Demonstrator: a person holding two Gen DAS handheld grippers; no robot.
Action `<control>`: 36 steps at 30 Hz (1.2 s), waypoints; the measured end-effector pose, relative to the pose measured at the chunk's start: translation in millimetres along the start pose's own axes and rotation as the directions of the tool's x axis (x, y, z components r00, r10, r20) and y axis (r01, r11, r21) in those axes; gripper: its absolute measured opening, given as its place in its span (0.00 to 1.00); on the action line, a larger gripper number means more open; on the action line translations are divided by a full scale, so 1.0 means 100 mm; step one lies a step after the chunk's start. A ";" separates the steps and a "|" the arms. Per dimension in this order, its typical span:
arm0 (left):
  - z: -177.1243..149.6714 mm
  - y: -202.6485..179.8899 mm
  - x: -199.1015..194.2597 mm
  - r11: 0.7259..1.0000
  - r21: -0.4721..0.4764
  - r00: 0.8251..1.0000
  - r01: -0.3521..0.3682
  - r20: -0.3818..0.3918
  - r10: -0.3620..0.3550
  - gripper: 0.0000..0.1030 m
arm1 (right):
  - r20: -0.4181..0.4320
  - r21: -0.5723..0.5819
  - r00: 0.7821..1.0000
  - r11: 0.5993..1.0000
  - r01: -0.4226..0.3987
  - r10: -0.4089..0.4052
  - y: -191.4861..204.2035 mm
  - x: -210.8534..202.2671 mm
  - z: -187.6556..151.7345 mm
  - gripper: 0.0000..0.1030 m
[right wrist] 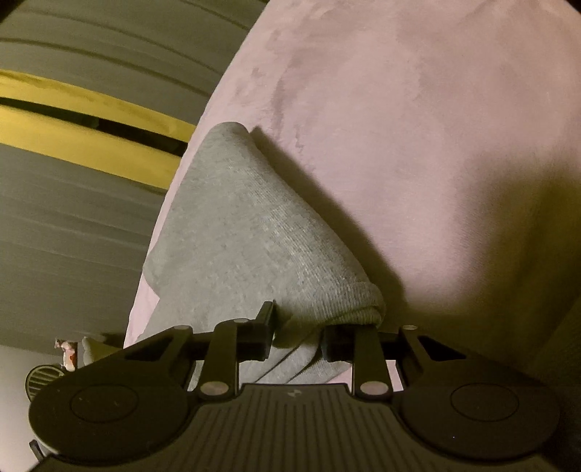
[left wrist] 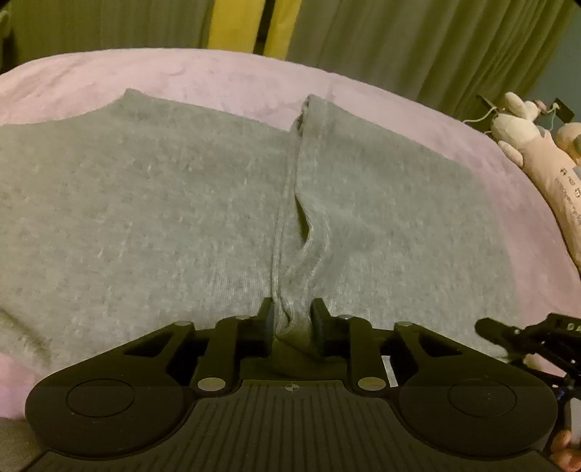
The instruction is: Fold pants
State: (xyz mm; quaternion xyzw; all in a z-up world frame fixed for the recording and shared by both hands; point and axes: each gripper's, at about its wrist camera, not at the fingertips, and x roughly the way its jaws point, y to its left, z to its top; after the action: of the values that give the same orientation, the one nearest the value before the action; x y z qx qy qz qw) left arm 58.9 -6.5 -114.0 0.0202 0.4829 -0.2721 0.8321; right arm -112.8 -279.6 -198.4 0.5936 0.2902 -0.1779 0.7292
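Observation:
Grey knit pants [left wrist: 145, 203] lie spread on a pink bed cover [left wrist: 225, 76]. In the left wrist view a raised fold of the fabric runs down the middle, and my left gripper [left wrist: 292, 319] is shut on its near end. In the right wrist view my right gripper [right wrist: 297, 332] is shut on a bunched edge of the pants [right wrist: 250, 232], which rise in a lifted cone over the pink cover [right wrist: 435, 145]. The right gripper also shows at the right edge of the left wrist view [left wrist: 526, 337].
A pink plush toy [left wrist: 544, 163] lies at the bed's right edge. Olive curtains [left wrist: 399, 43] with a yellow strip [left wrist: 236, 25] hang behind the bed. A small fan [right wrist: 40, 381] stands low left in the right wrist view.

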 end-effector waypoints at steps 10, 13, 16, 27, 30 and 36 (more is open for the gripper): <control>-0.08 -0.10 -0.59 0.975 0.116 0.963 -0.191 0.212 0.164 0.18 | 0.028 -0.253 0.999 0.966 0.044 -0.038 0.48 -0.08 -0.21 0.15; -0.11 0.10 -0.63 0.977 0.034 0.960 -0.213 0.191 0.203 0.18 | -0.007 -0.328 1.000 0.945 0.006 -0.009 0.59 -0.04 -0.36 0.15; -0.18 0.30 -0.44 0.974 -0.017 0.970 -0.225 0.094 0.225 0.18 | -0.054 -0.343 0.998 0.939 0.000 -0.019 0.57 0.10 -0.44 0.23; -0.17 0.33 -0.33 0.975 -0.045 0.973 -0.218 0.062 0.221 0.23 | -0.055 -0.168 0.998 0.985 -0.030 0.021 0.23 -0.09 -0.17 0.62; -0.16 0.35 -0.31 0.974 -0.051 0.973 -0.221 0.052 0.223 0.25 | -0.051 -0.062 0.998 0.997 -0.051 0.047 0.09 -0.08 -0.11 0.62; -0.15 0.37 -0.28 0.972 -0.060 0.972 -0.227 0.047 0.229 0.26 | -0.023 -0.105 0.999 0.994 -0.026 0.024 0.13 -0.02 -0.19 0.65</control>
State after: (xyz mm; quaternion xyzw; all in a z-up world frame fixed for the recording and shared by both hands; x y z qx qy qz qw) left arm 53.9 41.6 -107.9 0.0457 0.4622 -0.1620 0.8706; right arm -110.4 -258.4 -189.1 0.5598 0.2996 -0.1471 0.7584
